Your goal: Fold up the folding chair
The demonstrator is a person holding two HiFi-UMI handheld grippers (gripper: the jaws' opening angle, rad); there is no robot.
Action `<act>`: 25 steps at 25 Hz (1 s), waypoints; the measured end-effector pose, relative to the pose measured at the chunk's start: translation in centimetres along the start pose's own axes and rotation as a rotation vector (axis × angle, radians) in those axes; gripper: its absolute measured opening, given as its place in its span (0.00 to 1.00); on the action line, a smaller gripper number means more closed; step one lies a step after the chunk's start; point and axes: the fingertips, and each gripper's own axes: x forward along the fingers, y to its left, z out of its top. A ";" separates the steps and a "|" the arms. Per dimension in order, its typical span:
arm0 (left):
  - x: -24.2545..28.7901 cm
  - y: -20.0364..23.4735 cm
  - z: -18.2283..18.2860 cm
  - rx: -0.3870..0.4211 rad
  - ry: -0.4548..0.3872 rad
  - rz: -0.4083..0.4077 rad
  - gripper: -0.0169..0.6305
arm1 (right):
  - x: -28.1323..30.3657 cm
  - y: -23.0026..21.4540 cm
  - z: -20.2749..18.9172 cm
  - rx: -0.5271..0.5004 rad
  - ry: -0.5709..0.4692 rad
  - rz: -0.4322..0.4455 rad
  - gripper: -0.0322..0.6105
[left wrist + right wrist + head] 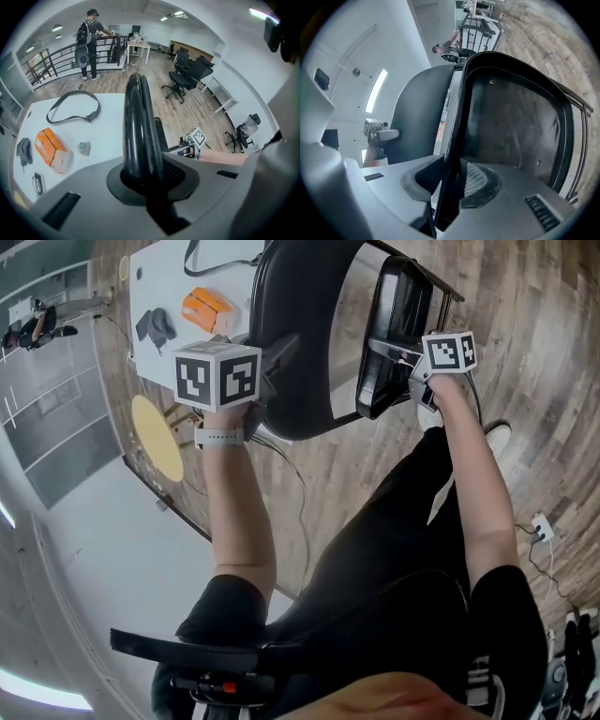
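The chair (309, 343) stands on the wood floor (525, 381), just beside the white bench (164, 277). The left gripper (267, 381) points steeply down, and its jaws are clamped on the top edge of the black backrest (138, 122). The right gripper (405, 360) lies level, with its jaws closed on the thin rim of the seat (511, 122). The seat is tipped up on edge, near the backrest but apart from it. On the bench lie an orange box (51, 149) and a looped strap (75, 105).
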 end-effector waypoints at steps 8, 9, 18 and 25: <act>-0.2 2.7 -0.4 0.003 0.005 0.007 0.10 | 4.1 -0.6 0.3 0.010 0.006 -0.050 0.20; -0.2 3.0 -0.5 0.003 0.004 0.006 0.10 | 4.3 -0.7 0.3 0.012 0.006 -0.050 0.20; 0.1 4.7 -0.7 -0.004 -0.001 -0.018 0.11 | 5.5 -1.3 0.5 0.014 0.000 -0.057 0.20; -0.2 4.7 -0.5 0.019 -0.037 -0.004 0.23 | 5.4 -1.5 0.4 -0.022 0.010 -0.094 0.24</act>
